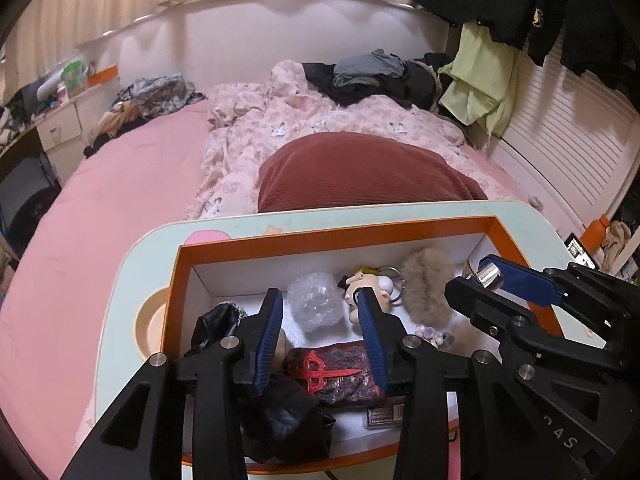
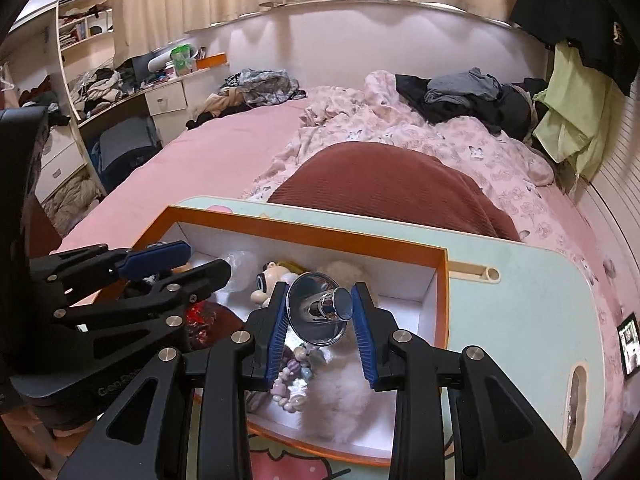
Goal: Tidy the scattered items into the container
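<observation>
The right gripper (image 2: 320, 330) hovers over the orange-rimmed box (image 2: 442, 304) on the lap-desk tabletop (image 2: 520, 320), its fingers (image 2: 366, 340) clamped on a chrome funnel-shaped fitting (image 2: 320, 310), one pad on the flared rim, the other on the spout end. It looks rigid, light and slick, so it may well pivot; a grip across the narrow spout seems safer. The left gripper (image 1: 322, 338) hangs above the box with fingers apart, holding nothing, over the red scissors (image 1: 320, 370).
</observation>
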Action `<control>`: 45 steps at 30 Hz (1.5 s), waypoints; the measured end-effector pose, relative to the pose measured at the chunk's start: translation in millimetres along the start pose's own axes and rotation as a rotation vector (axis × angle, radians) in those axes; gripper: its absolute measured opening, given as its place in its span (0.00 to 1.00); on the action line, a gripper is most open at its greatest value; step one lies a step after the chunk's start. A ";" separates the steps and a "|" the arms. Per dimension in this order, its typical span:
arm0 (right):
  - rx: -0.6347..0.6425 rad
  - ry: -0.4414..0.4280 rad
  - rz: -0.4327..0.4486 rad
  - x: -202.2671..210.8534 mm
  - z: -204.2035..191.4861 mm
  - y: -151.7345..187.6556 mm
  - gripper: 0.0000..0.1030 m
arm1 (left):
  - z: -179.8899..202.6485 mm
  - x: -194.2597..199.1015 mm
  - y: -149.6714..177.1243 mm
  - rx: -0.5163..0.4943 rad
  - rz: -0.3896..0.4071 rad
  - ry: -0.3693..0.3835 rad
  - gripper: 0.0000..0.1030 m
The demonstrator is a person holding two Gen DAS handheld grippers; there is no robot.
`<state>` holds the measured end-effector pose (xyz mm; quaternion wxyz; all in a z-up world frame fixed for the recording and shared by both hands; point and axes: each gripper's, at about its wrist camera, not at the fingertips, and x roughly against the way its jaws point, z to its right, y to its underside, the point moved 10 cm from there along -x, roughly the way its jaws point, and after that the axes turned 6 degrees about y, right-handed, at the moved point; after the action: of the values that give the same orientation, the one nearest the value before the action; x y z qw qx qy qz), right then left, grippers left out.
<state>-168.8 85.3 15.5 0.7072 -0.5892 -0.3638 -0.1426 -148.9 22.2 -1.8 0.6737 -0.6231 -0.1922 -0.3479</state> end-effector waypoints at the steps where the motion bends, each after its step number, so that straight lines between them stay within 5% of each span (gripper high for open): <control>1: 0.000 0.003 0.000 -0.3 0.5 -0.2 0.32 | 0.0 0.1 0.1 0.003 0.000 0.000 0.43; 6: -0.007 0.019 -0.007 -0.3 3.0 1.7 0.35 | -7.4 6.0 -2.3 0.031 0.027 -0.030 0.65; 11: -0.057 0.037 -0.008 1.0 16.2 0.3 0.64 | -17.0 11.4 -2.9 0.066 0.026 -0.026 0.75; 13: -0.090 0.021 0.004 4.1 21.2 -1.0 0.68 | -19.1 14.1 -3.8 0.096 0.025 -0.005 0.80; 23: -0.102 0.010 0.052 31.1 19.3 -5.8 0.69 | -16.6 49.4 -1.4 0.115 0.066 -0.034 0.95; 27: -0.118 0.002 0.052 41.2 17.7 -3.3 0.69 | -12.6 70.2 2.9 0.147 0.096 0.007 0.96; 33: -0.114 0.009 0.065 63.6 12.9 11.2 0.69 | -7.6 86.6 20.4 0.133 0.107 -0.026 0.99; 45: -0.095 0.141 -0.019 59.0 27.7 87.8 0.79 | 2.1 47.9 94.1 0.089 -0.016 -0.099 1.00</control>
<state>-82.1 147.9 -7.1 0.7009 -0.6071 -0.3116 -0.2076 -49.1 11.5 -34.8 0.6875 -0.6076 -0.2456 -0.3129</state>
